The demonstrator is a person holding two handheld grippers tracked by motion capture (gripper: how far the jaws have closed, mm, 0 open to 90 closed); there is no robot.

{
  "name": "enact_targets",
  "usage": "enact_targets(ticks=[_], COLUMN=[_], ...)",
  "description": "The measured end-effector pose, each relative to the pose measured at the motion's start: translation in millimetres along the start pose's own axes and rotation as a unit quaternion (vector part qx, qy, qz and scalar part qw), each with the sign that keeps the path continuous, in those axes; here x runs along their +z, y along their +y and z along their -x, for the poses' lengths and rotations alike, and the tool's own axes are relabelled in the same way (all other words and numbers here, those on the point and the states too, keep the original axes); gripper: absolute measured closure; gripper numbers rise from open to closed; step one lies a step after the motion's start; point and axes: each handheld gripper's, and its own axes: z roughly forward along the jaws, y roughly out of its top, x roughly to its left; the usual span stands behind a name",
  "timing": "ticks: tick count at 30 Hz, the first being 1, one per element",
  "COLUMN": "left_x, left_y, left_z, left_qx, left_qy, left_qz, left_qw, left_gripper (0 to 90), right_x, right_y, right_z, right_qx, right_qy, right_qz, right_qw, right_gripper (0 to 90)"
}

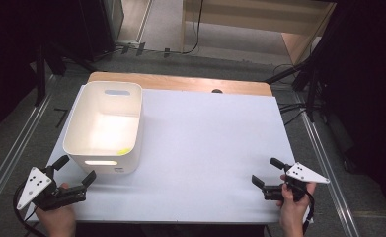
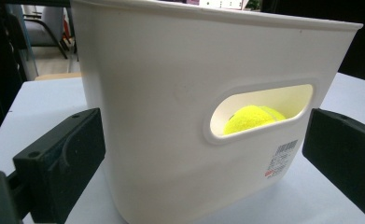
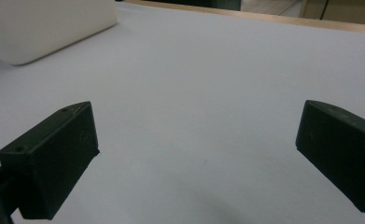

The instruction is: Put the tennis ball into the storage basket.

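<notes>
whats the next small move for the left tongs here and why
Probably ease the left tongs forward toward the white bin: the jaws stand open, just short of its near wall, and the yellow ball lies inside.

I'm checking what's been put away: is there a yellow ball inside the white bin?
Yes, in the left gripper view a yellow ball shows through the handle cut-out of the white bin.

My high view looks down on the counter; my left gripper view faces the bin close, at ten o'clock overhead.
</notes>
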Motion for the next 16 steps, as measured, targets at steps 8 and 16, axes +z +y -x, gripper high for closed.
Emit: enact_targets(ticks=[8, 16], left_x=[-0.9, -1.1], left_y=[0.2, -0.1], left_z=[-0.2, 0.8], left_qx=[-0.004, 0.000], left_qy=[0.003, 0.004], left_qz=[0.003, 0.003], left_qw=[1.0000, 1.0000], left_gripper=[0.0, 0.0], right_x=[-14.4, -12.9], right_y=[-13.3, -18.3], right_z=[11.8, 16.4], right_qx=[0.009, 0.018], right_qy=[-0.026, -0.031], right_qz=[0.011, 0.012], right_qw=[0.9996, 0.9993], right_gripper=[0.0, 0.0])
